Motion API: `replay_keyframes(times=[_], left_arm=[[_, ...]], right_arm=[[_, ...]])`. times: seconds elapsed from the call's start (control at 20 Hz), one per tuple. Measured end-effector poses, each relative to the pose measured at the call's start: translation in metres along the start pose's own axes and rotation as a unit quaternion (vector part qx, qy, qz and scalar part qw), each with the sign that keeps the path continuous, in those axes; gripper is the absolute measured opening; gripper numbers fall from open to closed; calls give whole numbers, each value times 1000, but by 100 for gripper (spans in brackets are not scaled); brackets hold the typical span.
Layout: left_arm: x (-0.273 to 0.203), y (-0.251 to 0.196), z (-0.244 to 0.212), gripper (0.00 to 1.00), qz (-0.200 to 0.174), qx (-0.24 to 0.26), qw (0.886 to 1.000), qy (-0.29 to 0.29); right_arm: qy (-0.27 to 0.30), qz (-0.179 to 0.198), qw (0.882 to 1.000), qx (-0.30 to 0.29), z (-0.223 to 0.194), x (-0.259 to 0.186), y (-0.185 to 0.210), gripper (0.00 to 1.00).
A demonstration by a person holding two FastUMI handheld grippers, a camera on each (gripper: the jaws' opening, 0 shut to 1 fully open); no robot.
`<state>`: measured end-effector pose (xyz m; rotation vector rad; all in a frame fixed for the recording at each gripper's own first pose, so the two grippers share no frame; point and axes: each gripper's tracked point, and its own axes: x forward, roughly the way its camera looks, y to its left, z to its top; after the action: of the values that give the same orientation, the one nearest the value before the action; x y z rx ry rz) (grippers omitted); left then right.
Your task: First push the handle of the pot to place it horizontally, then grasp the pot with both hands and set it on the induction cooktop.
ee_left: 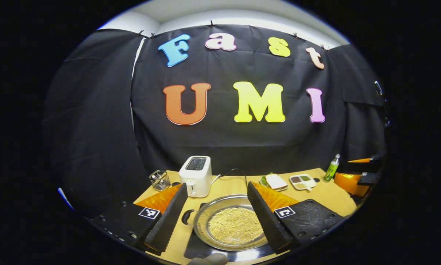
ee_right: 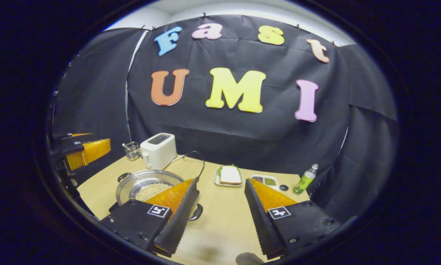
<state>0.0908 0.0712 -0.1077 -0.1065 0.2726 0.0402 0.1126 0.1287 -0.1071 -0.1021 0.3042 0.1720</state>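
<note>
Wide apart and empty, my left gripper (ee_left: pixel 216 217) frames the pot (ee_left: pixel 229 222), which sits on the dark induction cooktop (ee_left: pixel 196 250) directly ahead, its side handles (ee_left: pixel 187 217) lying across my view. My right gripper (ee_right: pixel 220 211) is equally spread, holding nothing, the pot (ee_right: pixel 146 186) off to its left. Left is nearer.

Staged kitchen booth, not real home: black cloth wall (ee_left: pixel 242 140) at 12 o'clock, wooden table (ee_right: pixel 224 213), toaster (ee_left: pixel 195 176) at 11, food trays (ee_left: pixel 302 182) at 1, cooktop (ee_left: pixel 198 250) at 6.
</note>
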Motion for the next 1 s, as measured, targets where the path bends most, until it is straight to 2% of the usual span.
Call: replay_keyframes(times=[0.2,0.3,0.35,0.4,0.45,0.55,0.6,0.65,0.7,0.75,0.8,0.95,1.0], left_arm=[[-32,-49,40,97,-14,4,999,-31],[-46,-73,51,98,-21,13,999,-39],[-53,-85,57,98,-25,18,999,-42],[-59,-96,62,97,-29,18,998,-47],[-63,-108,66,97,-33,16,998,-49],[-72,-125,70,97,-35,12,998,-48],[-76,-130,72,97,-34,13,998,-46],[-81,-136,78,97,-35,11,998,-49],[-85,-144,83,97,-40,10,998,-55],[-89,-152,86,97,-43,10,997,-57],[-92,-156,91,97,-43,13,997,-62],[-99,-167,99,97,-49,16,996,-73],[-101,-170,99,97,-52,14,996,-73]], right_arm=[[-25,-12,999,21,19,-39,-44,83],[-35,-23,999,27,25,-57,-67,87],[-41,-29,998,30,28,-66,-80,83],[-48,-36,998,33,32,-76,-93,87],[-53,-42,997,36,35,-85,-106,83],[-67,-52,995,47,43,-105,-130,87],[-76,-58,994,50,48,-113,-141,83],[-85,-63,993,52,54,-122,-151,87],[-94,-68,992,53,61,-128,-159,83],[-103,-73,991,53,66,-134,-167,86],[-110,-77,990,52,71,-140,-173,83],[-130,-92,987,39,80,-154,-186,83],[-133,-95,986,36,80,-156,-187,87]])
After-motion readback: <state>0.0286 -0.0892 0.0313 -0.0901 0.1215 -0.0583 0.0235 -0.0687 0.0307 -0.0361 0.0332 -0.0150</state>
